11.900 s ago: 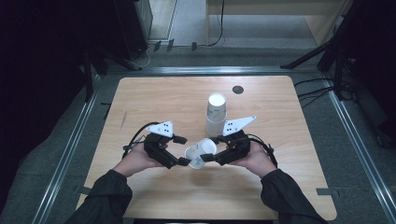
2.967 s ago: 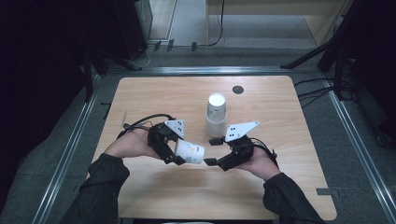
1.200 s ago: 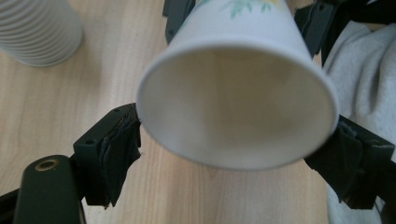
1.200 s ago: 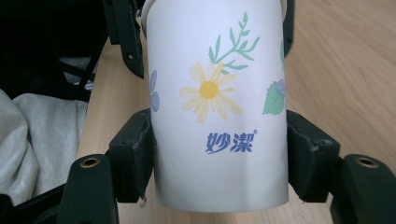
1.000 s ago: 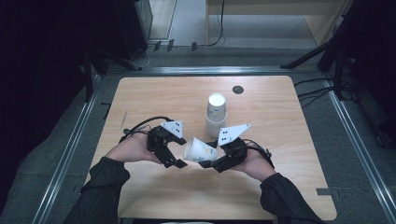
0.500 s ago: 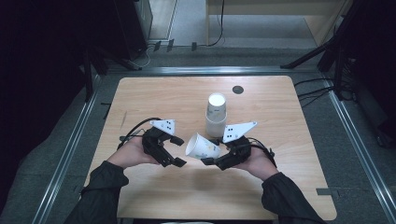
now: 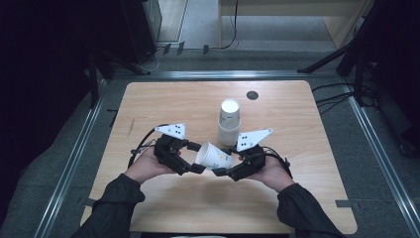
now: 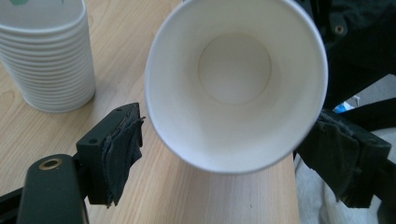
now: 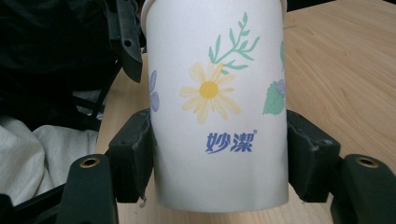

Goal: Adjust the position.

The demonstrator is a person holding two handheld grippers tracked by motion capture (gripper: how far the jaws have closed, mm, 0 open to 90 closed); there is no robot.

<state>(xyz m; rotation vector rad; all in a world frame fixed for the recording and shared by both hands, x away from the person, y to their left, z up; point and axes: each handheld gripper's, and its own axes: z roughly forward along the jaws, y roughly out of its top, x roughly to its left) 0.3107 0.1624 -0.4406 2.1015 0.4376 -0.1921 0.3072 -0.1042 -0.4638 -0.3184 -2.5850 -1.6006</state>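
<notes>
My right gripper [image 9: 217, 163] clamps the paper cup [image 7: 214, 156] near its base; my left gripper's [image 8: 243, 161] fingers stand wide around its rim, not touching.

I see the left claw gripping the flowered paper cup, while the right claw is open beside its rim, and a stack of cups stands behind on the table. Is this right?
Not quite: the claws are swapped. The right claw grips the cup, as the right gripper view shows. The left claw is open at its rim, pads clear, in the left gripper view. The stack does stand behind on the table.
</notes>
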